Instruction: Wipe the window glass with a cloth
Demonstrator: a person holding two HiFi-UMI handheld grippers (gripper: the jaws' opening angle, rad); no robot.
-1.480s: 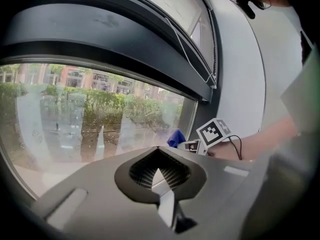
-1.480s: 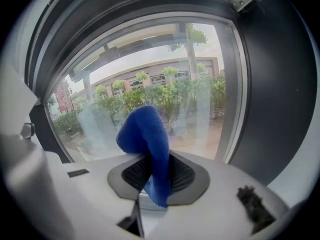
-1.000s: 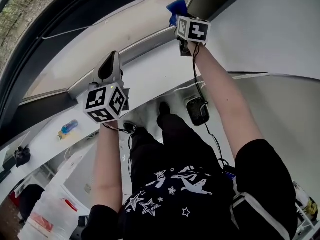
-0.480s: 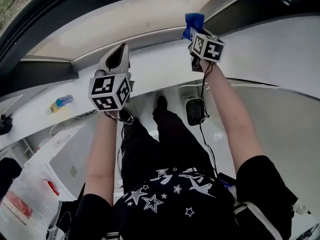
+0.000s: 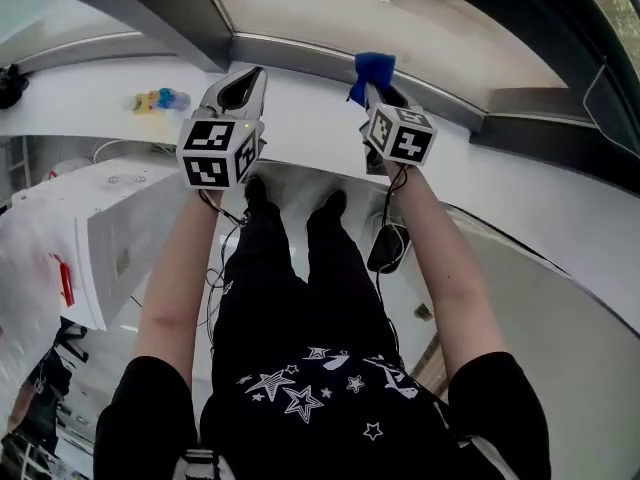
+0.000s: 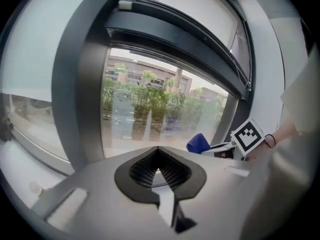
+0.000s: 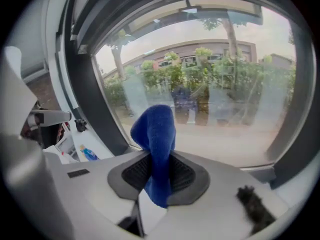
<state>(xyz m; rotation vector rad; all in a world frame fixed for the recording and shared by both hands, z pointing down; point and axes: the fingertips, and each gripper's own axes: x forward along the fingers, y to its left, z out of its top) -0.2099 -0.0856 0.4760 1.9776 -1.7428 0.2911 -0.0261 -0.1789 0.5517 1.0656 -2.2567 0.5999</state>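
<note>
A blue cloth (image 5: 374,70) sticks up from my right gripper (image 5: 376,86), which is shut on it and held just short of the window glass (image 5: 400,18) above the white sill. In the right gripper view the cloth (image 7: 156,144) stands folded between the pads, with the glass (image 7: 220,109) close ahead. My left gripper (image 5: 240,88) is raised beside it, to the left and at about the same height. Its jaws (image 6: 158,154) meet at the tips with nothing between them. From the left gripper view, the cloth (image 6: 198,143) and the right gripper (image 6: 220,146) show at the right.
A dark window frame post (image 5: 180,18) stands left of the pane. On the white sill (image 5: 300,118) lies a small bottle (image 5: 158,99) at the left. A white cabinet (image 5: 100,238) stands low on the left, and a black device (image 5: 385,248) lies by the person's feet.
The head view has swung along the window, so the pane now sits straight ahead. The left gripper has risen level with the right one. The cloth stays in the right gripper.
</note>
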